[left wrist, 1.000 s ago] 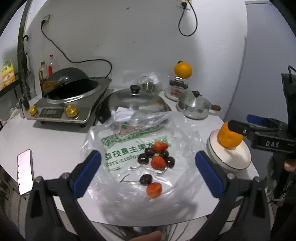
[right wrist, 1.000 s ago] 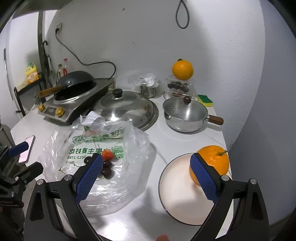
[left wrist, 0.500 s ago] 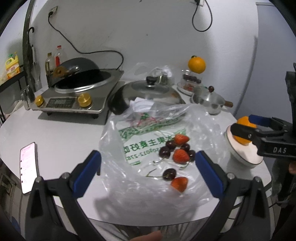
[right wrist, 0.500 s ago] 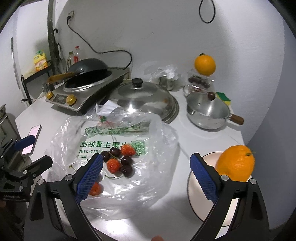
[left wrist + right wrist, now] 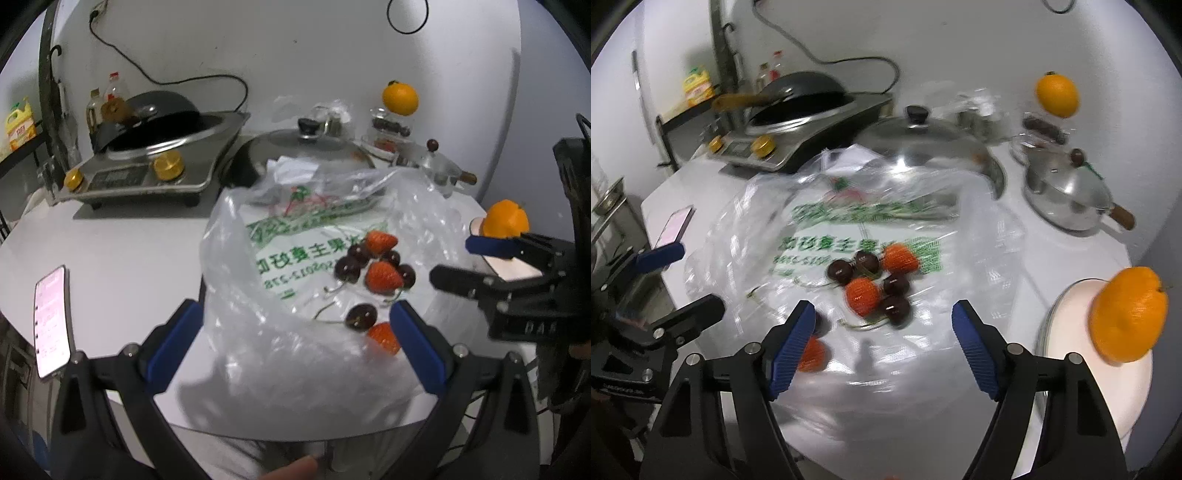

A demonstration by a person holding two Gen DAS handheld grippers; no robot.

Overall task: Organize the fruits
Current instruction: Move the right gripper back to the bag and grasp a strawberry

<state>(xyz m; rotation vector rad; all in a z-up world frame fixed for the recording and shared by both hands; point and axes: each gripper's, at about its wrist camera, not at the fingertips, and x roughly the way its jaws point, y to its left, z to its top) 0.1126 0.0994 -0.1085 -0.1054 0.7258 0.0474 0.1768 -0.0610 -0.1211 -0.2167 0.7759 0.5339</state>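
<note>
Partly hidden strawberry [image 5: 812,353] behind right gripper [image 5: 884,349]

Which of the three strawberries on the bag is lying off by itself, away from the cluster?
The strawberry at the plastic bag's near edge, next to one lone cherry. The other two strawberries sit farther back, bunched among the cherries.

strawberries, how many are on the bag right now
3 strawberries, all on the plastic bag: one at the far end of the cherry cluster, one in its middle, one apart at the near edge. More may be hidden under folds.
</note>
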